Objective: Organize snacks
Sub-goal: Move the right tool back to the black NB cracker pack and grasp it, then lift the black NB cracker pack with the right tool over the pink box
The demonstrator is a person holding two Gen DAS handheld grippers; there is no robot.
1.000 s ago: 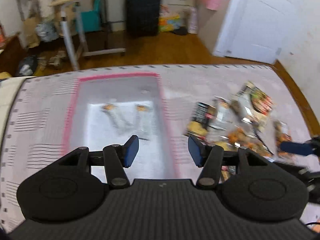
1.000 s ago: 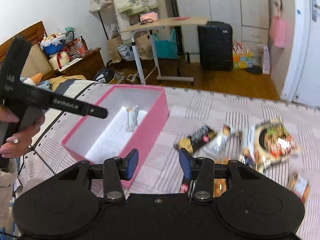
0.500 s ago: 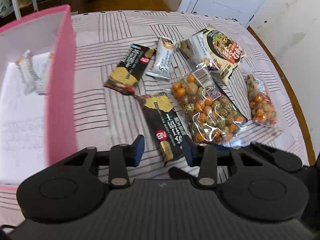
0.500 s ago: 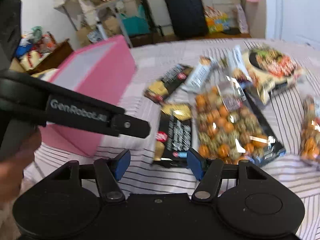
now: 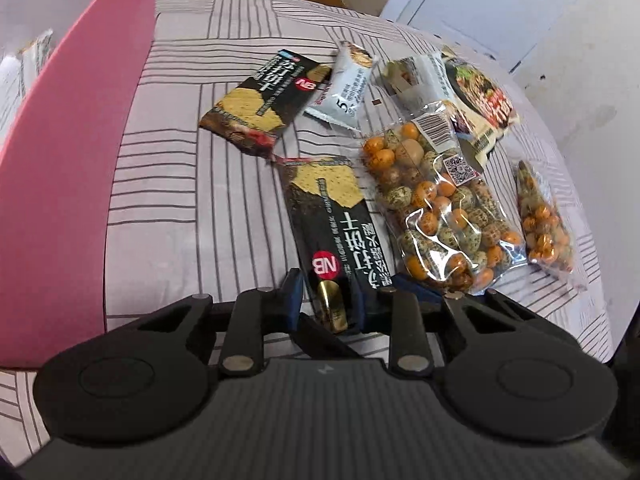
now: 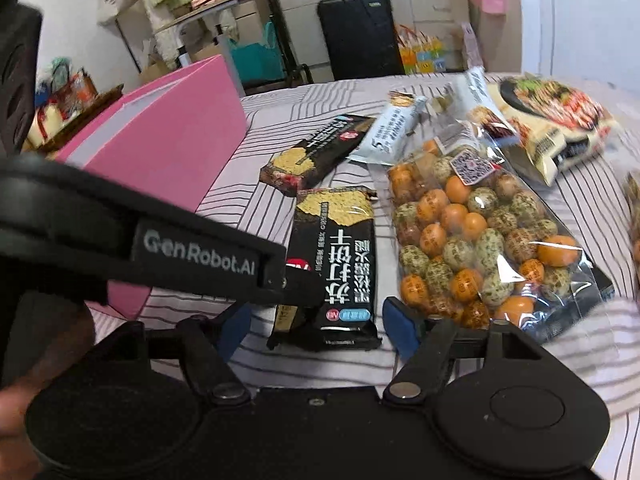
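**Left tongs clamp the black cracker pack**

Left gripper [image 5: 326, 306] is clenched on the black cracker pack [image 5: 336, 232] near the striped surface's [image 5: 180, 200] front edge, beside the pink box [image 5: 68, 184]. Right gripper [image 6: 316, 330] straddles the same pack, jaws opening, pads clear

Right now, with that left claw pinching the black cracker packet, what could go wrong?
The left gripper grips only the near end of the black cracker packet, so it might slip out or droop when lifted. The clear bag of coated nuts lies right against it and could get dragged. The right gripper, jaws opening around the same packet, could collide with the left.
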